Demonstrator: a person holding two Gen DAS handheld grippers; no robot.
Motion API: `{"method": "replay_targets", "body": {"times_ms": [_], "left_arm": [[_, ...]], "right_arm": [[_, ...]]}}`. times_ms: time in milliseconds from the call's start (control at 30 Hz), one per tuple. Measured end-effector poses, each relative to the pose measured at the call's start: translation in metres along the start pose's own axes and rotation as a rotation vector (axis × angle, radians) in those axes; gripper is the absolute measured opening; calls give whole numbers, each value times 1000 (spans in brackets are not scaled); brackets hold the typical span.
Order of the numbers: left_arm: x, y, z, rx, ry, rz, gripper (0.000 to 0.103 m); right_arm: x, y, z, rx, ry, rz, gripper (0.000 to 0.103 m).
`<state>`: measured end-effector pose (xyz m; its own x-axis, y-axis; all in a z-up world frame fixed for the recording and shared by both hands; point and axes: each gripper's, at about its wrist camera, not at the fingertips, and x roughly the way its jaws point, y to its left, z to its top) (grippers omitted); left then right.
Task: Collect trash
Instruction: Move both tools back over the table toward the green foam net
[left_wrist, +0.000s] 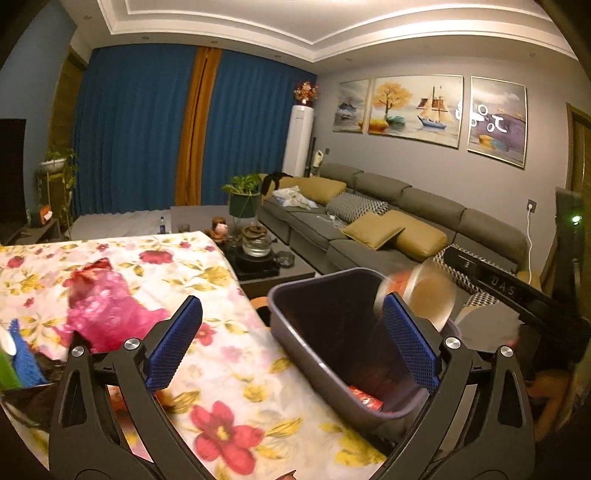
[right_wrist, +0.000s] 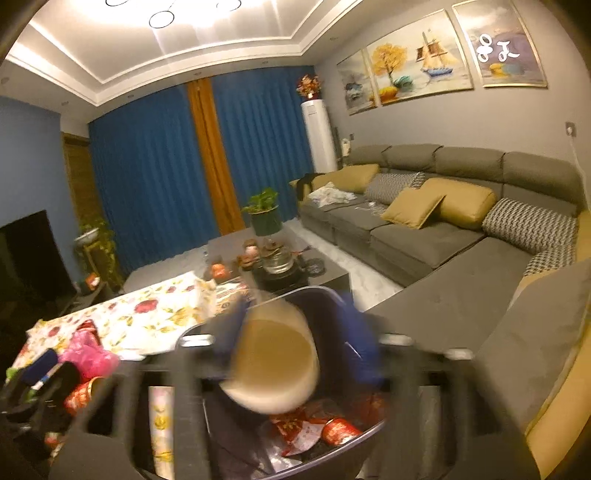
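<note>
A dark grey trash bin (left_wrist: 295, 332) stands at the edge of the floral-clothed table (left_wrist: 236, 391). My left gripper (left_wrist: 291, 343) is open and empty, its jaws wide apart in front of the bin. My right gripper (right_wrist: 295, 339) is blurred with motion above the bin (right_wrist: 354, 446); a clear cup with a tan bottom (right_wrist: 275, 365) sits between its blue pads, and I cannot tell whether they grip it. The cup also shows over the bin's far rim in the left wrist view (left_wrist: 428, 291). Red wrappers (right_wrist: 332, 428) lie in the bin. A pink plastic bag (left_wrist: 107, 306) lies on the table.
A blue brush-like item (left_wrist: 22, 354) and other clutter sit at the table's left. A dark coffee table with a glass teapot (left_wrist: 256, 243) stands beyond. A grey sofa with yellow cushions (left_wrist: 399, 229) runs along the right wall.
</note>
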<state>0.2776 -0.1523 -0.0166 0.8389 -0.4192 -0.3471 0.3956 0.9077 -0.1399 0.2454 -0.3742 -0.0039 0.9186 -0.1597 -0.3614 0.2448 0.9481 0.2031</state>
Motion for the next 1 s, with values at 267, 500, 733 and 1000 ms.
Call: {"method": "replay_targets", "body": {"times_ms": [267,500,733,1000], "left_arm": [[-42,37,-5,-7,-28,114,96],[-80,87,-17,-24,-45,286,96],[-112,135,-25,-74,-47,411,96],[-130,176,-36,-101,-18,505,96]], "right_arm": [[-9,6,-7,5,10,-18,74],[-32,34,-19,-17,-7,29,76],[-48,81,-36,-61,19,137,79],[-54,141,-59,-127,70,238,79]]}}
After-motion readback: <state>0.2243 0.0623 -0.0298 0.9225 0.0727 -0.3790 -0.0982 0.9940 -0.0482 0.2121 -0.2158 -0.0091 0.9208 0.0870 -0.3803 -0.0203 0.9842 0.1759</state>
